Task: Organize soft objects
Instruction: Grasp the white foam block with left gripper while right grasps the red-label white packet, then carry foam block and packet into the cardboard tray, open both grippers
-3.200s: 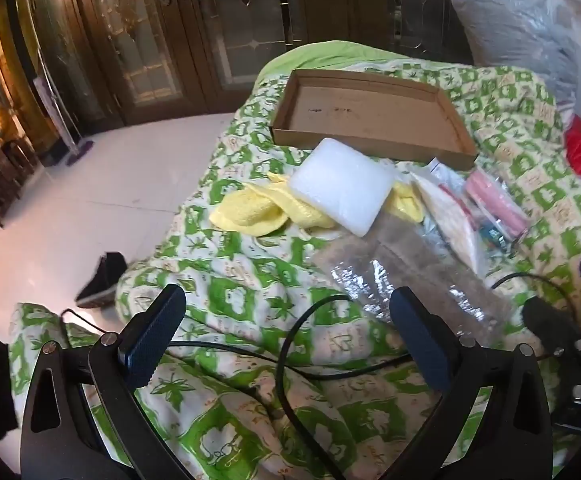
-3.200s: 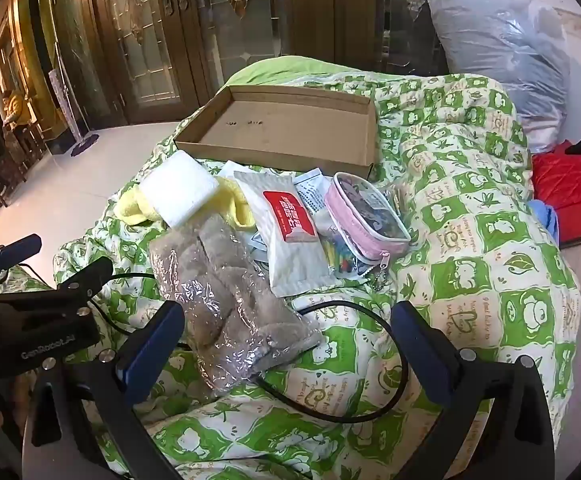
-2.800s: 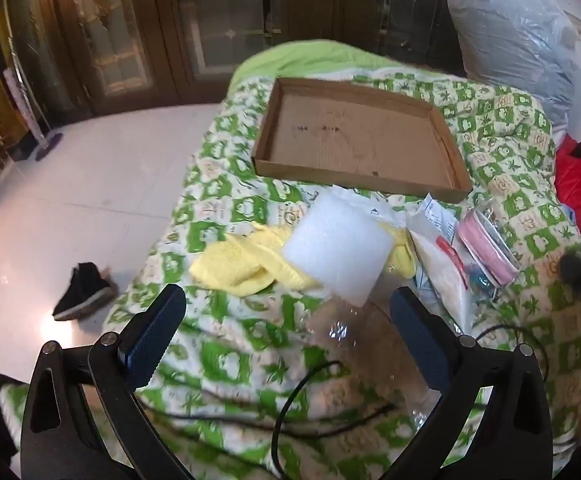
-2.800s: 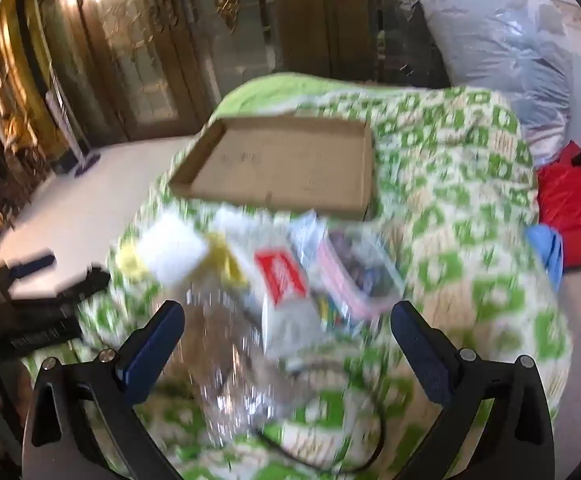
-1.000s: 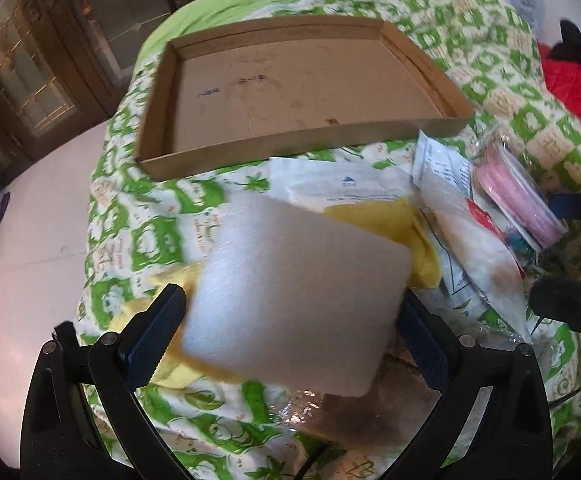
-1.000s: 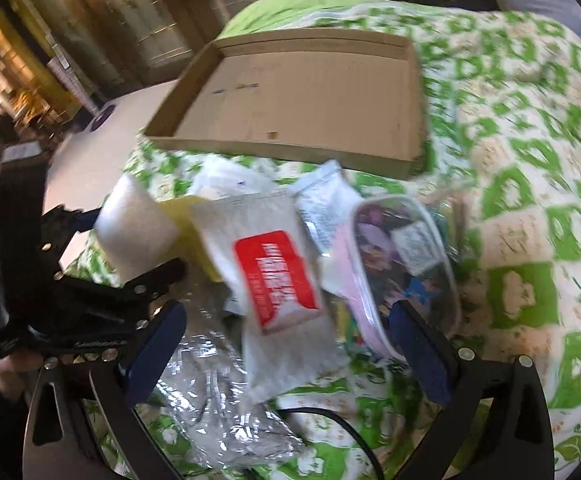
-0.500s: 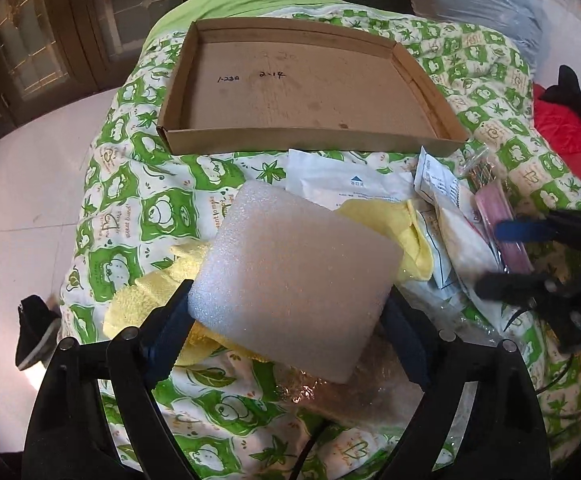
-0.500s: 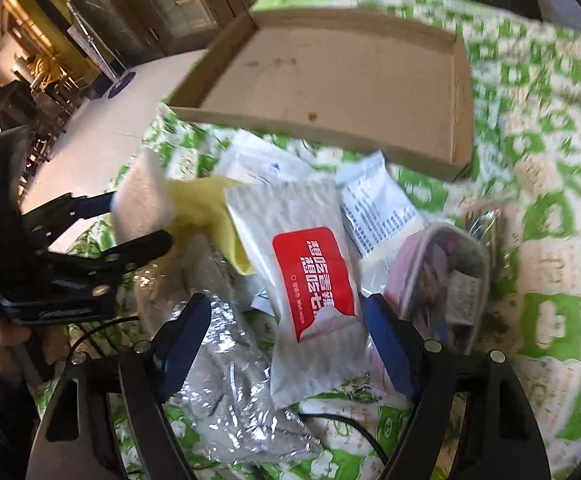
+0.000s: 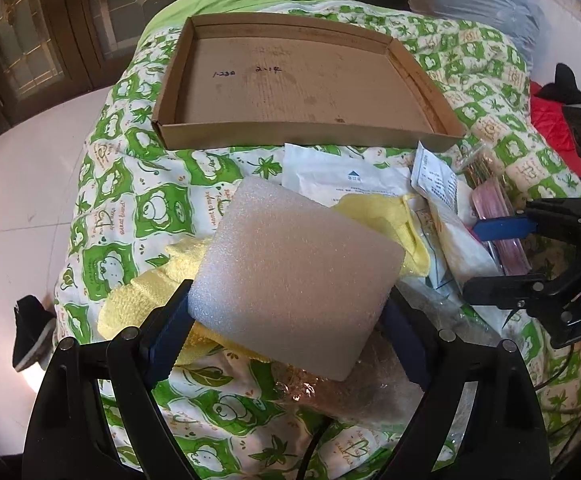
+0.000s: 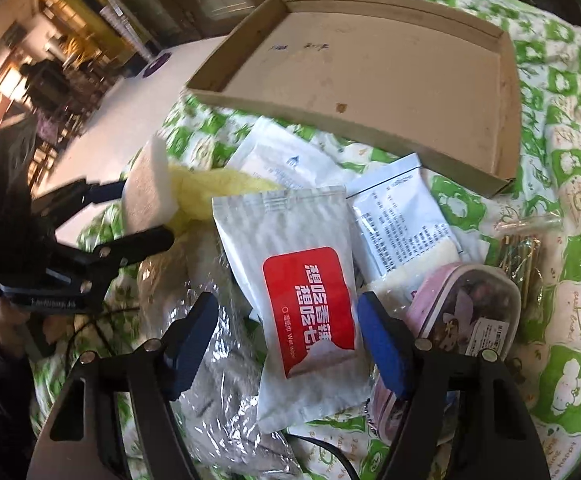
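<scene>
Now my left gripper [image 9: 286,332] is clenched on the white square foam pad [image 9: 296,280], its blue fingers [image 9: 166,336] pressing both near edges and holding the pad tilted above the yellow fuzzy cloth [image 9: 150,292] on the green-and-white bed quilt [image 9: 106,200]. My right gripper [image 10: 286,344] hangs low with fingers apart, straddling the white wet-wipe packet with a red label [image 10: 302,292]. Farther off sits the shallow brown cardboard tray [image 9: 302,80].
</scene>
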The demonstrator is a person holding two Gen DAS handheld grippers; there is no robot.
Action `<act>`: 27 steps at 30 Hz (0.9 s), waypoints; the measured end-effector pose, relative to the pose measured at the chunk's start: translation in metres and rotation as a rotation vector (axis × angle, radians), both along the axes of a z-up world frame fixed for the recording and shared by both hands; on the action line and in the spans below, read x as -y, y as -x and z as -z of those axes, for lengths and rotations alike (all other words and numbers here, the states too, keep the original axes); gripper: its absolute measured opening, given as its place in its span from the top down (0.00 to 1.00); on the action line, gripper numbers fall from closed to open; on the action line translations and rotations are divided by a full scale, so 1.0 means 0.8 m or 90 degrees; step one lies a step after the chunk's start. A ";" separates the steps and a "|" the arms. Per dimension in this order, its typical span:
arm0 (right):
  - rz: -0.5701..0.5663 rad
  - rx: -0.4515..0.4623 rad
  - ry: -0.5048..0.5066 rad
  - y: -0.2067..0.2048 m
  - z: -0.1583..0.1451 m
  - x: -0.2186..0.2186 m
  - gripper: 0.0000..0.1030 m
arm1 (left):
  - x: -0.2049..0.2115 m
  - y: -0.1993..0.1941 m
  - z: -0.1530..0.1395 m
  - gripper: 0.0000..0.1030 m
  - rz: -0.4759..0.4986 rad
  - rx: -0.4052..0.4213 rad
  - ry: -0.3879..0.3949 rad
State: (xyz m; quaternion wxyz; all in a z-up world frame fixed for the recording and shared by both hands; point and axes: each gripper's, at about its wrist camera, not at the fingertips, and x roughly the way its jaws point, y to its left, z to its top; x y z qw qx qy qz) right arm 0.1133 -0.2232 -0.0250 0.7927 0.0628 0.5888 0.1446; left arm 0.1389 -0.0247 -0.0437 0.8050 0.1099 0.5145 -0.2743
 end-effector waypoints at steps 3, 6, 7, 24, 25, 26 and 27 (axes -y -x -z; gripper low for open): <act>-0.006 0.008 -0.004 0.000 0.005 -0.001 0.30 | 0.000 0.000 0.001 0.13 0.001 0.000 -0.004; -0.021 0.013 0.013 -0.003 0.012 -0.001 0.30 | 0.001 -0.001 0.001 0.13 -0.002 0.000 -0.004; -0.022 0.009 0.013 -0.005 0.015 0.001 0.30 | 0.001 -0.001 0.002 0.13 -0.002 0.000 -0.005; 0.060 0.042 -0.018 0.013 -0.018 0.022 0.57 | 0.001 0.005 -0.001 0.13 -0.009 0.021 -0.016; 0.059 0.050 -0.019 0.013 -0.023 0.022 0.57 | 0.000 0.006 -0.003 0.13 -0.011 0.025 -0.014; 0.058 0.059 -0.021 0.012 -0.029 0.021 0.57 | -0.001 0.007 -0.006 0.14 -0.014 0.028 -0.009; 0.057 0.065 -0.024 0.011 -0.034 0.021 0.57 | -0.003 0.007 -0.009 0.14 -0.019 0.032 -0.004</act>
